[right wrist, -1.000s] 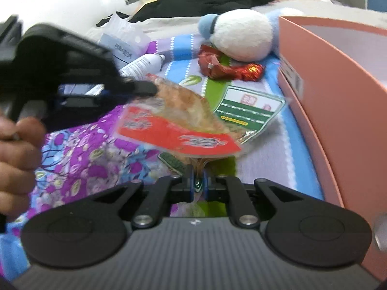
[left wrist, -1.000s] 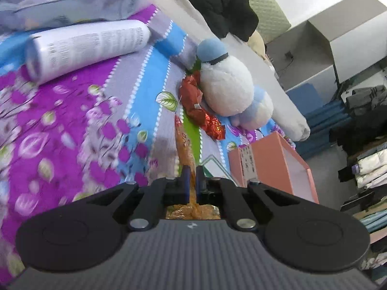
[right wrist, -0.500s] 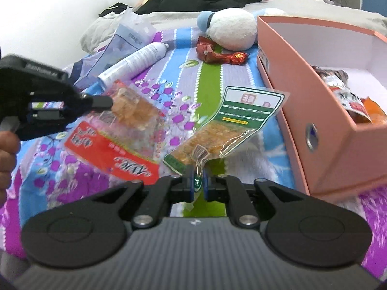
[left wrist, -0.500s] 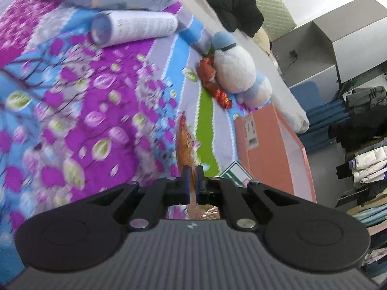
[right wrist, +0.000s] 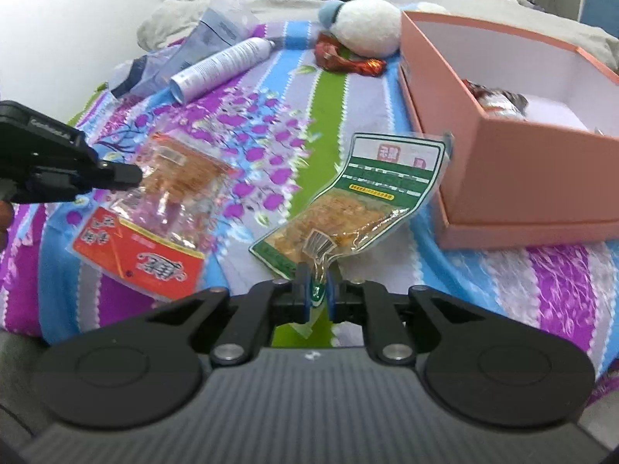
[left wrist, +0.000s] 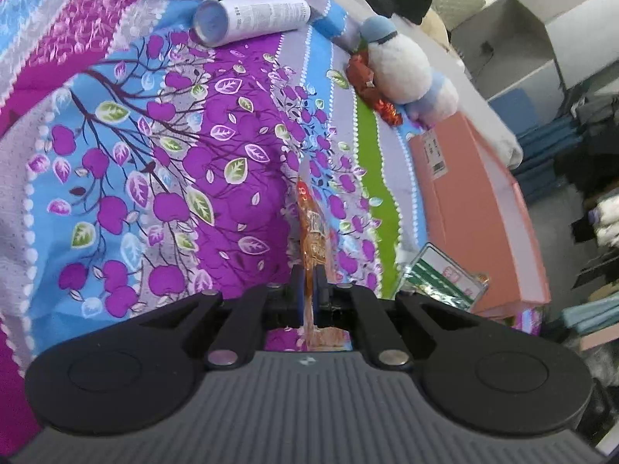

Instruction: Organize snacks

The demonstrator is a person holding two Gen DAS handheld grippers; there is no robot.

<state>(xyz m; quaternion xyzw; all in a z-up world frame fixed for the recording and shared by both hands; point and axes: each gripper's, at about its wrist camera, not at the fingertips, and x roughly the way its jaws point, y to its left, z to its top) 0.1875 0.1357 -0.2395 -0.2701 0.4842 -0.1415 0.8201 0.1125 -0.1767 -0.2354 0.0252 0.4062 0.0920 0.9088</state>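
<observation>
Right gripper [right wrist: 317, 290] is opening, green snack pack [right wrist: 356, 201] between its jaws; pink box [right wrist: 510, 178] sits right of frame, nearer this hand. Left gripper [left wrist: 308, 290] clamps the red snack pack [right wrist: 154, 216], lower left.

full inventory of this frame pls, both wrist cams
red-label snack packet: 1, red and clear, held over the bedspread
green-label snack packet: 1, green and clear, beside the box
box: 1, salmon pink, on the bed, snacks inside
red foil wrapper: 1, red, by the plush
plush toy: 1, white and blue, far end
spray can: 1, white, lying flat
bedspread: 1, purple, blue, green
left gripper: black, shut on the red-label packet
right gripper: black, jaws opening, green-label packet between them
</observation>
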